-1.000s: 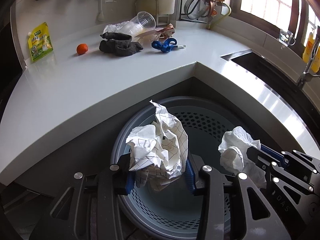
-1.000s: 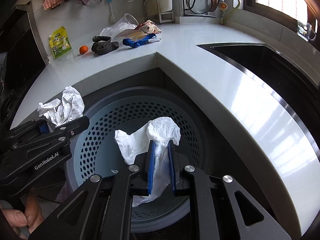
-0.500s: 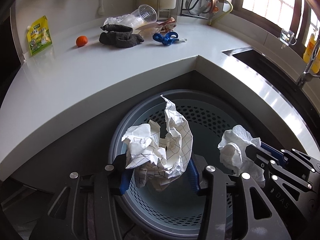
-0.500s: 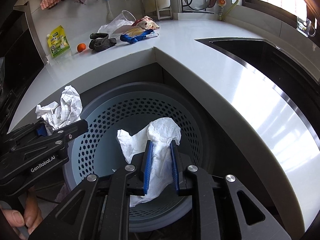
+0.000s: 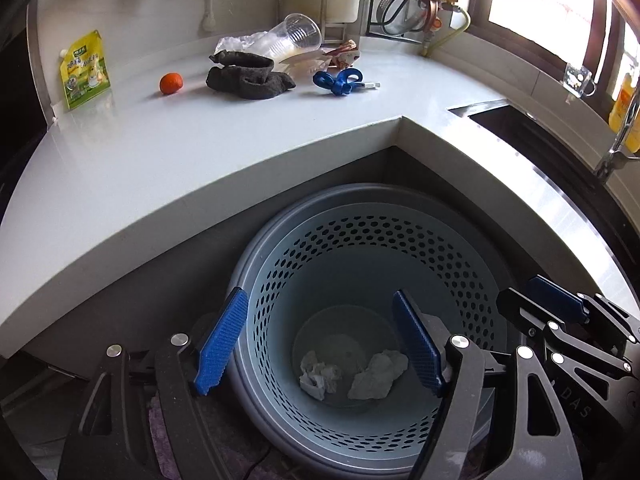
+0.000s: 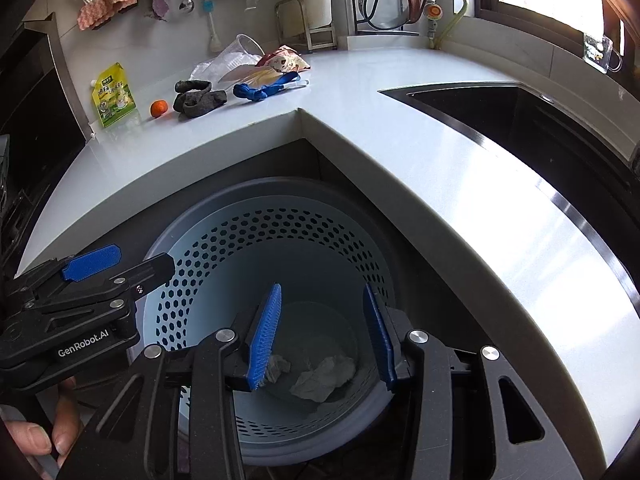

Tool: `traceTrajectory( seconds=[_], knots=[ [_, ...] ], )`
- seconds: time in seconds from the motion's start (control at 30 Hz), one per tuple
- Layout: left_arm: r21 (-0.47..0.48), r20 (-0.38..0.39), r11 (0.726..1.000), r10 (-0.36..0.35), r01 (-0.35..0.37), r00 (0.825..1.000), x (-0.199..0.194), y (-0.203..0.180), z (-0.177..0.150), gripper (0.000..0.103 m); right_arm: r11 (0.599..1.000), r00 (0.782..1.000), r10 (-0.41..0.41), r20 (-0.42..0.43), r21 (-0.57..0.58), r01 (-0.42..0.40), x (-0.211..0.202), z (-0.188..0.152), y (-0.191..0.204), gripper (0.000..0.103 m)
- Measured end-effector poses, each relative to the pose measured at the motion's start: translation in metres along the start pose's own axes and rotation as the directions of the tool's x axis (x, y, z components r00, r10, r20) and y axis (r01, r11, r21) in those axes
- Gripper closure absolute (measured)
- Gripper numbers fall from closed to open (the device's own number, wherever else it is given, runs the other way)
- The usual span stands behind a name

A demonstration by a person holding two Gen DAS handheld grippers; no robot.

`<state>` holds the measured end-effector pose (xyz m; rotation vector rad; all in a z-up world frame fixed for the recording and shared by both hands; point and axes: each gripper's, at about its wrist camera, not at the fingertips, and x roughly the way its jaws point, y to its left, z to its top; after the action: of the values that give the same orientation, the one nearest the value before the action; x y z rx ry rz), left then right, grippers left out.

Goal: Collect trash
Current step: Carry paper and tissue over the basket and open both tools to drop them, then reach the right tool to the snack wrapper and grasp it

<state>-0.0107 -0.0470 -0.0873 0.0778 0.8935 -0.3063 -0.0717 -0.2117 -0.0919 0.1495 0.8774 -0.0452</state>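
A perforated light-blue trash basket [image 5: 360, 216] [image 6: 256, 220] stands on the floor in the counter's inner corner. Two crumpled paper wads lie on its bottom: the checked one [image 5: 319, 374] [image 6: 278, 366] on the left and the white one [image 5: 378, 374] [image 6: 324, 376] on the right. My left gripper [image 5: 320, 344] hangs open and empty over the basket; it also shows in the right wrist view [image 6: 120, 264]. My right gripper [image 6: 326, 336] is open and empty over the basket too, and appears in the left wrist view [image 5: 532, 300].
On the white counter [image 5: 200, 148] at the back lie a dark sock [image 5: 248, 76], an orange fruit [image 5: 171, 83], a green pouch [image 5: 85, 70], blue scissors [image 5: 338, 80], a clear plastic cup [image 5: 298, 36] and wrappers [image 6: 286, 62]. A sink [image 6: 540, 120] is at right.
Both grippers opened and let go of their paper wads, which fell to the basket's bottom. Both grippers stay above the basket.
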Motion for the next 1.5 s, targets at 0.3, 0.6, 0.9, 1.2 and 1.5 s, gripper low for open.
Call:
traceTrajectory(
  seconds=[0.3, 0.6, 0.9, 1.2, 1.5],
  knots=[
    [0.006, -0.002, 1.0, 0.005, -0.005, 1.0, 0.001, -0.001, 0.0, 0.029, 1.0, 1.0, -0.002, -0.003, 0.0, 0.002, 0.003, -0.001, 0.0, 0.056],
    [-0.006, 0.001, 1.0, 0.024, -0.024, 1.0, 0.003, 0.006, 0.001, 0.023, 1.0, 1.0, -0.006, 0.003, 0.006, 0.006, 0.005, -0.001, -0.002, 0.048],
    [-0.027, 0.046, 0.998, 0.056, -0.054, 0.997, -0.007, 0.018, 0.008, 0.015, 1.0, 1.0, -0.004, 0.012, 0.011, 0.004, 0.008, 0.001, -0.003, 0.04],
    [-0.058, 0.094, 0.995, 0.083, -0.078, 0.992, -0.015, 0.032, 0.027, 0.013, 1.0, 0.999, 0.008, 0.039, 0.024, -0.009, 0.009, 0.026, -0.008, 0.039],
    [-0.101, 0.155, 0.99, 0.116, -0.101, 0.981, -0.016, 0.052, 0.075, 0.011, 1.0, 0.994, 0.01, 0.106, -0.009, -0.009, 0.012, 0.084, -0.004, 0.039]
  ],
)
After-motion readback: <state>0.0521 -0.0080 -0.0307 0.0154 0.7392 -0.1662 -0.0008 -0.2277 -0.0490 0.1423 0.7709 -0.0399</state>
